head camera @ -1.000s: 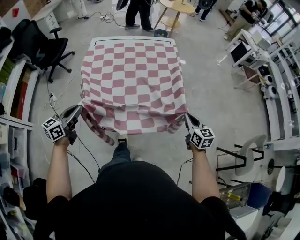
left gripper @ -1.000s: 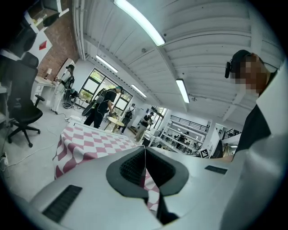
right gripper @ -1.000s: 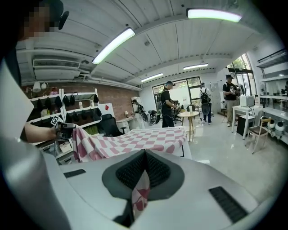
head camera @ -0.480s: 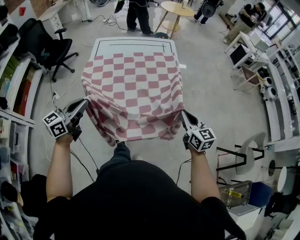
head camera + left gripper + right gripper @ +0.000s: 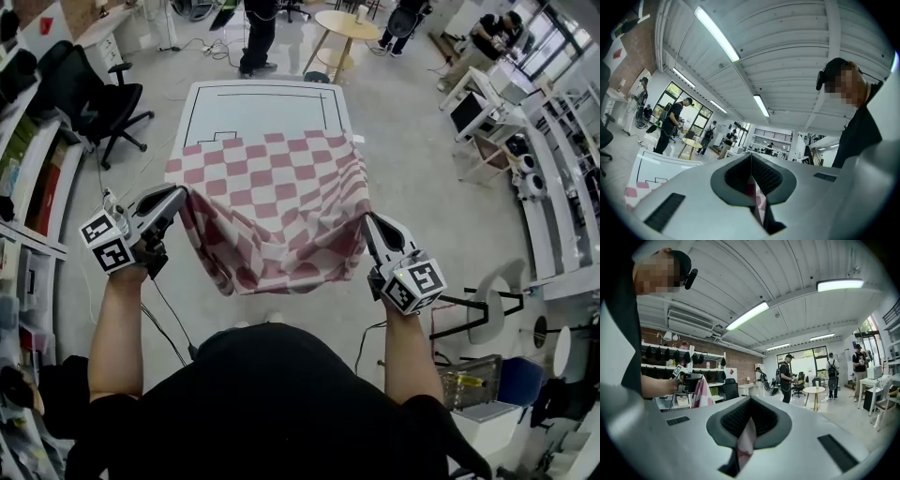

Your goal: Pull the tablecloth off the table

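Progress: partly done. The far part of the table (image 5: 258, 108) lies bare, its white top and black outline showing; the checked tablecloth (image 5: 281, 178) covers the near part only, and its near edge is lifted off the surface and sags in a loose fold between the two tools.

Tools: the left gripper (image 5: 176, 197) is clamped tight on the near left corner of the cloth, a strip of the fabric pinched between its pads; the right gripper (image 5: 369, 223) is closed likewise on the near right corner; both are held level, well apart, at either side of the person's body.

Remaining, by my judgement: draw the rest of the cloth toward the person until the far hem clears the near table edge.

Surroundings: an office chair (image 5: 103, 94) stands left of the table; a round table (image 5: 349, 17) and a standing person (image 5: 258, 33) lie beyond its far end; a cable (image 5: 173, 319) trails on the floor near the person's feet.

Obstructions: nothing rests on the cloth; the cable is the likeliest snag if the person steps back.
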### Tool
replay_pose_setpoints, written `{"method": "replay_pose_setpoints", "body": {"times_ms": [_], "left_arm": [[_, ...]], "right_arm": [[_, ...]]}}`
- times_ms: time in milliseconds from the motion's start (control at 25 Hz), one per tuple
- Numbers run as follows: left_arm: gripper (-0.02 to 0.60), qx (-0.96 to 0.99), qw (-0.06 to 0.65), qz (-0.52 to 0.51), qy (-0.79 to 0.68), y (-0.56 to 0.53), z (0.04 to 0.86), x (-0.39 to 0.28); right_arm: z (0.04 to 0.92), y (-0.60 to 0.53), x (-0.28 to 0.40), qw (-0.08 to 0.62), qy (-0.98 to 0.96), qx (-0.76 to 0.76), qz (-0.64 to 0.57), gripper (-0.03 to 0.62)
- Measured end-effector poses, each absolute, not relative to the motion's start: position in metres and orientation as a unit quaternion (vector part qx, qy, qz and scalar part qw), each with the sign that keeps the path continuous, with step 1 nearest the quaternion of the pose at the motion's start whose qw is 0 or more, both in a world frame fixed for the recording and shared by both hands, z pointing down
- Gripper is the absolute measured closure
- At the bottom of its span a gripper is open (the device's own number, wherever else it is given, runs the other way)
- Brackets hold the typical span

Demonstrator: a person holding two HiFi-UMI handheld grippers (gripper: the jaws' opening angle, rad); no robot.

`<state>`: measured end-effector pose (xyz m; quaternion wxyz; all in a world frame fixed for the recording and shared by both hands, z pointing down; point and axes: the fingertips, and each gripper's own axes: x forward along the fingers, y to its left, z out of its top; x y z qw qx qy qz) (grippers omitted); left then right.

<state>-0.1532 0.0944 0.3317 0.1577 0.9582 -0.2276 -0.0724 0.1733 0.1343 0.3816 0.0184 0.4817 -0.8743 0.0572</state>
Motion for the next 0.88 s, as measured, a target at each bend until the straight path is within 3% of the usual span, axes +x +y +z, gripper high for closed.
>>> {"method": "replay_pose_setpoints", "body": {"times_ms": [400,880], "left_arm": [[0.560,0.962,0.148,-0.049,-0.226,0.088,0.280,-0.161],[0.560,0.969,0.115,-0.070,-0.207,0.096,0.186,-0.160]], "right_arm": [[0.306,0.145,0.147,0.016,-0.856,0.516,0.028,0.565],[0.185,0.146,0.135,-0.050,-0.847,0.527,-0.042,0.565]]}}
